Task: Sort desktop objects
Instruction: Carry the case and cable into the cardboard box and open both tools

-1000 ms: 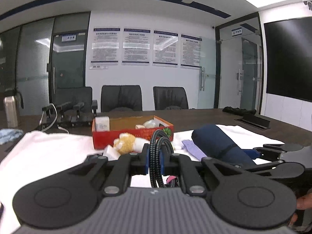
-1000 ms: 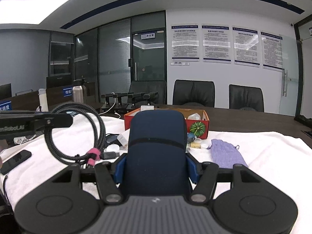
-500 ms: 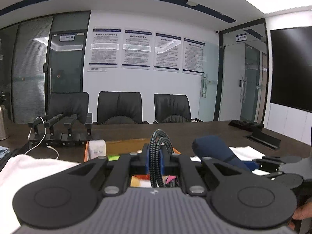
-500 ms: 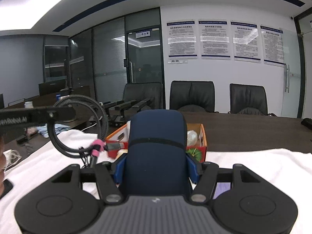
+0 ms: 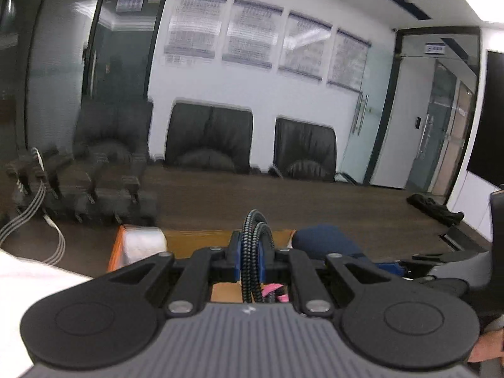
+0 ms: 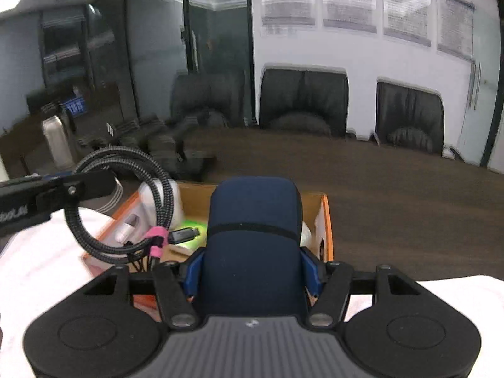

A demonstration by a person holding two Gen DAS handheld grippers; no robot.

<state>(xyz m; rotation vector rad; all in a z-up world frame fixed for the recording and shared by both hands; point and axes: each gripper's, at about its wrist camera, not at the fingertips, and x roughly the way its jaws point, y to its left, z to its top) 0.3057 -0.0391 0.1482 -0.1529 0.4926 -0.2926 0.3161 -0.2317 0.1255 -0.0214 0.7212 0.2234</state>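
My left tongs [image 5: 250,252] pinch the coiled cable [image 6: 119,201] and my right tongs [image 6: 253,271] clamp the navy case [image 6: 253,236], both hanging over the part-filled orange box [image 6: 327,220]; neither is dropped in yet.

An office meeting room. Black leather chairs [image 5: 209,135] line the far side of a long dark wooden table [image 5: 315,201]. Behind the chairs, framed notices [image 5: 252,36] hang on the white wall, flanked by glass doors [image 5: 441,126].
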